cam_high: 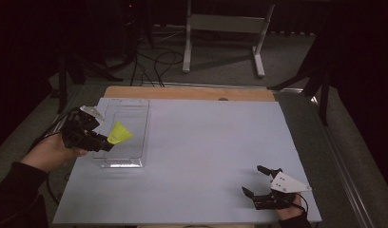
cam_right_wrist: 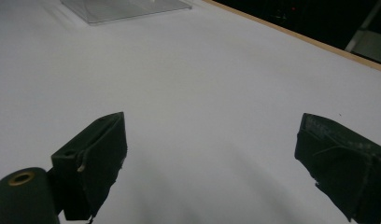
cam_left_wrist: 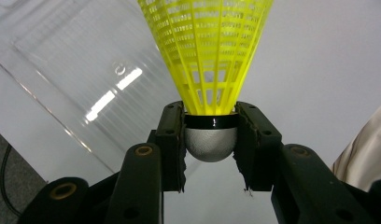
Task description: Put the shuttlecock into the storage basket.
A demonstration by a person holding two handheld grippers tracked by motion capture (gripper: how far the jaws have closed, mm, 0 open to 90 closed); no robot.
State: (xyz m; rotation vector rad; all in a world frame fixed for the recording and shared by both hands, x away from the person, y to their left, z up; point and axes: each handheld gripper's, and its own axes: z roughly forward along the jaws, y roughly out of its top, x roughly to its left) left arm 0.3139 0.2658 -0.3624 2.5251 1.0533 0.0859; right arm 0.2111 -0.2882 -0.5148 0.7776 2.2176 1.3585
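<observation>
So the left gripper [cam_high: 108, 141] is pinching the yellow shuttlecock [cam_high: 119, 134] by its grey cork (skirt pointing away from the hand), held out over the clear plastic tray [cam_high: 131, 105] at the table's [cam_high: 206, 142] far left. Right gripper [cam_high: 261, 179] rests at the near right edge, jaws spread wide with nothing between them.

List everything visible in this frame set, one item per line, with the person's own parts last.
shuttlecock: one, yellow skirt with silver-grey cap, held in the left gripper above the tray
tray: one, clear plastic, left part of the mat
mat: one, pale grey-white, covering the table
table: one, wooden edge showing at the far side
frame: one, white, on the floor behind the table
cables: several, black, on the floor
left gripper: black, shut on the shuttlecock's cap
right gripper: black, open, near right corner
left hand: holding the left gripper
</observation>
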